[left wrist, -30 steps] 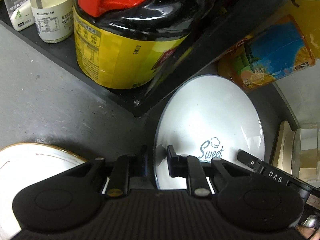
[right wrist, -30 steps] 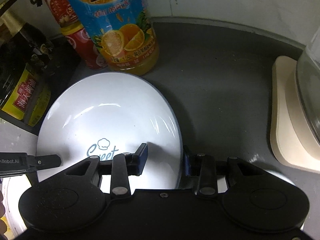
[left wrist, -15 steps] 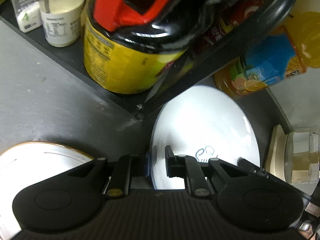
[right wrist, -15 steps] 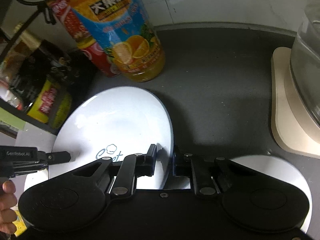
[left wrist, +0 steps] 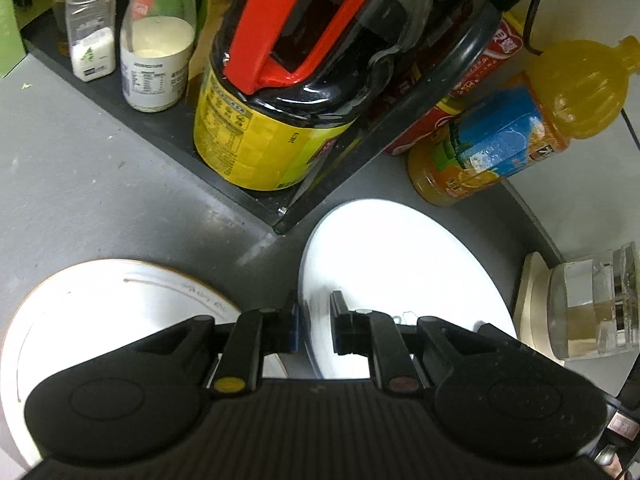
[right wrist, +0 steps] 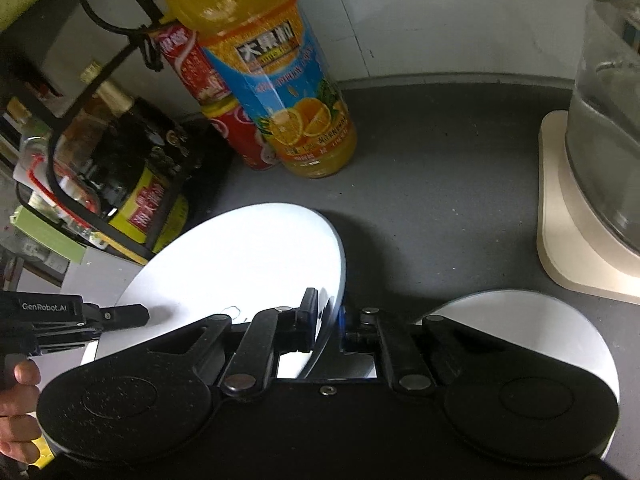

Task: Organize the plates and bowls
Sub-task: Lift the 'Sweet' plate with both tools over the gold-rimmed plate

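Observation:
A white plate (left wrist: 400, 264) with a small blue print is held off the grey counter by both grippers. My left gripper (left wrist: 314, 326) is shut on its left rim. My right gripper (right wrist: 328, 320) is shut on its right rim; the plate also shows in the right wrist view (right wrist: 240, 256). A gold-rimmed white plate (left wrist: 100, 312) lies on the counter at the lower left, under the left gripper. Another white plate (right wrist: 540, 320) lies on the counter under the right gripper.
A black rack (left wrist: 256, 200) with a yellow-labelled sauce jug (left wrist: 260, 140) and spice jars (left wrist: 154, 64) stands behind. An orange juice bottle (right wrist: 288, 80) and a red can (right wrist: 236, 136) stand by the wall. A glass kettle on a cream base (right wrist: 580, 220) is at right.
Both grippers have closed on the plate's rims and lifted it; the cameras have risen and pulled back, so the plate looks smaller and the plates below show more.

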{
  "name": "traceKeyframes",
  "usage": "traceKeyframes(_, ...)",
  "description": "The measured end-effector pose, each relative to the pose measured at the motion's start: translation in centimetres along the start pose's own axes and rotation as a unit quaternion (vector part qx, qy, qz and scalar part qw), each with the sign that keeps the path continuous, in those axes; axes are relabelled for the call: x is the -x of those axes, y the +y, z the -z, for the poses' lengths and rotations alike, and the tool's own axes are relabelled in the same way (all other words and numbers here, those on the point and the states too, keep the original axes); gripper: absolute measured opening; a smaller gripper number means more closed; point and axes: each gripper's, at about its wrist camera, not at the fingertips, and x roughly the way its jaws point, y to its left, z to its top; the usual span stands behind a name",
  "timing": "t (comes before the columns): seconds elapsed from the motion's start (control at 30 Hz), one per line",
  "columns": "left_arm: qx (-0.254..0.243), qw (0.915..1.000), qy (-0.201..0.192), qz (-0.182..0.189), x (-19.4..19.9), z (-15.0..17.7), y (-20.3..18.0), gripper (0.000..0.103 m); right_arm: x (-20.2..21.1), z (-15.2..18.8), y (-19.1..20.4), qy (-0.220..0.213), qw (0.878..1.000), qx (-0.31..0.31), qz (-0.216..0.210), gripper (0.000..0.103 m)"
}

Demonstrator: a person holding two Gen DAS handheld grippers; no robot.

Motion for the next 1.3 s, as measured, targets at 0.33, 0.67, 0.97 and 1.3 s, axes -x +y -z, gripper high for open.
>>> traceKeyframes(0.33, 0.022, 0.9992, -0.033, -0.001, 3.3, 1.9, 1.3, 0.013, 1.8, 0.7, 2.1, -0.015, 0.999, 0.023, -0.044, 0.010)
traceKeyframes(0.67, 0.062, 0.9966, -0.052, -0.016, 6.8, 4.6, 4.5, 0.013, 2.0, 2.5, 5.2, 0.001, 0.995, 0.065, -0.081, 0.010)
traceKeyframes(0.97, 0.104, 0.9923, -0.057, -0.037, 8.0, 7.2, 7.8, 0.013, 1.2, 4.3, 7.9, 0.024, 0.990, 0.102, -0.096, 0.010)
traceKeyframes(1.3, 0.145, 0.9868, -0.050, -0.051, 7.8, 10.0, 11.5, 0.013, 0.5, 5.8, 10.2, 0.040, 0.985, 0.132, -0.100, 0.010)
